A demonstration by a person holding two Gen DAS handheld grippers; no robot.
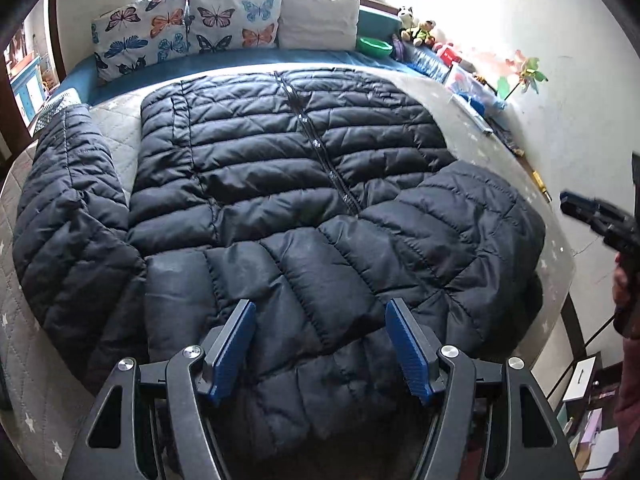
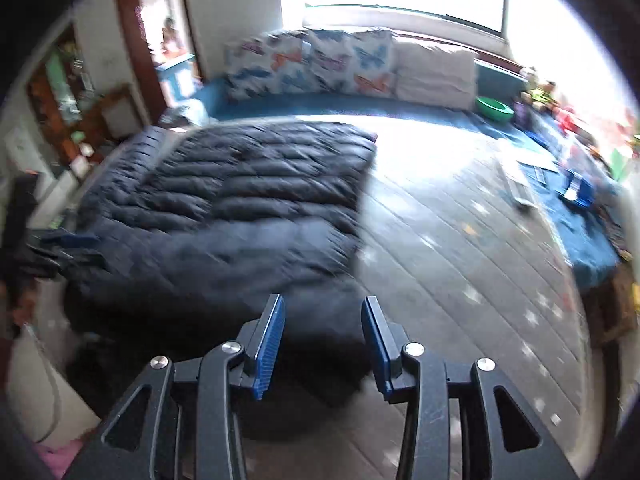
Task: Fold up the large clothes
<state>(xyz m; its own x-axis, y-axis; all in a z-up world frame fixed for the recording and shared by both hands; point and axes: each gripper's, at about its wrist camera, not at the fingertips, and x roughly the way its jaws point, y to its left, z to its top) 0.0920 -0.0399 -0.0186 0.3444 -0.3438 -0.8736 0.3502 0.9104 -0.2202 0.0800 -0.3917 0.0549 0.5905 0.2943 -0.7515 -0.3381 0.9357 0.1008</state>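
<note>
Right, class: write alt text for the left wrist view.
A black puffer jacket lies zipped on a grey quilted bed, one sleeve folded across. The open left tongs hover over its near edge; butterfly cushions line the far side.

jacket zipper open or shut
Shut: in the left wrist view the zipper runs closed down the jacket front.
</note>
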